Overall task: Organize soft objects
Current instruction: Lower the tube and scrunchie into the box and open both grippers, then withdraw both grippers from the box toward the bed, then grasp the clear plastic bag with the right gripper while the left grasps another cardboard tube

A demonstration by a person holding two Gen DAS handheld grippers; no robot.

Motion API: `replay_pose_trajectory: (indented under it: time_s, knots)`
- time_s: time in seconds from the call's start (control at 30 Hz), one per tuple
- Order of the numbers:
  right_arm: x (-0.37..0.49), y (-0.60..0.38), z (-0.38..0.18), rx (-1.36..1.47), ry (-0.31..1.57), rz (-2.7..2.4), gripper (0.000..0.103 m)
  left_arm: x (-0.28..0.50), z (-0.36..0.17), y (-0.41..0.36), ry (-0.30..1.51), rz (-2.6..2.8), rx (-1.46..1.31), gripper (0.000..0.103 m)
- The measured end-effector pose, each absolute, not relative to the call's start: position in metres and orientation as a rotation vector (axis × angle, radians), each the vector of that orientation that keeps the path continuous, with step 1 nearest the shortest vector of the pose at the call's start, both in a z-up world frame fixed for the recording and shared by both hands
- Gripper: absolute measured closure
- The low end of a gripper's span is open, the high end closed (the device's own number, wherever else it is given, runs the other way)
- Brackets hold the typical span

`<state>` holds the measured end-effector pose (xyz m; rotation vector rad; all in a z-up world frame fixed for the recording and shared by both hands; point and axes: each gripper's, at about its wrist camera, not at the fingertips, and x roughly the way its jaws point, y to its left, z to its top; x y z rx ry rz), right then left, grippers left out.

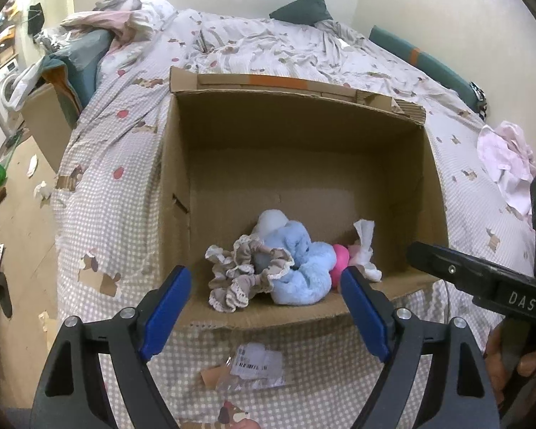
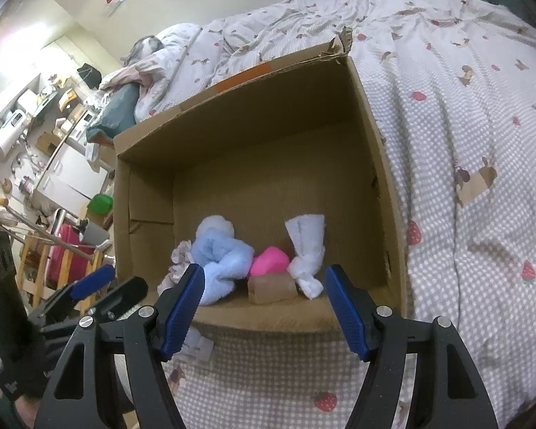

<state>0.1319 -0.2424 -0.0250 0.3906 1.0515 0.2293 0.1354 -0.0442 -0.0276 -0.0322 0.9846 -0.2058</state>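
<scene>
Where the cardboard box [image 1: 296,164] sits open on the bed [image 1: 118,150], a blue towel [image 1: 303,268], frilly scrunchie [image 1: 243,275], pink ball [image 2: 269,262] and knotted white cloth [image 2: 307,250] crowd its near wall. Both the left gripper [image 1: 266,307] and right gripper [image 2: 264,309] hover just outside, jaws wide apart and empty.

You are working in a lived-in bedroom: a bed [image 1: 303,53] with a rumpled patterned duvet and pillows [image 1: 302,9], a washing machine [image 1: 3,82] beyond, clutter on the floor [image 1: 21,193].
</scene>
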Motion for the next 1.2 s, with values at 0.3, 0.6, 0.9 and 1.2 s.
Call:
replay_pose_trajectory:
  time_s: [0.3, 0.6, 0.9, 1.2]
  knots:
    - [0.099, -0.243, -0.019, 0.385, 1.063, 0.209, 0.029, 0.121, -0.019, -0.025, 0.988, -0.163, -0.034, 0.019]
    - [0.074, -0.222, -0.019, 0.431, 1.087, 0.248, 0.029, 0.096, -0.011, 0.002, 1.003, -0.101, -0.07, 0.013]
    - [0.072, -0.186, -0.045, 0.409, 1.189, 0.286, 0.029, 0.102, -0.024, 0.057, 1.072, 0.064, -0.177, 0.013]
    - [0.095, -0.153, -0.076, 0.434, 1.31, 0.332, 0.029, 0.109, -0.026, 0.067, 1.083, 0.133, -0.198, 0.013]
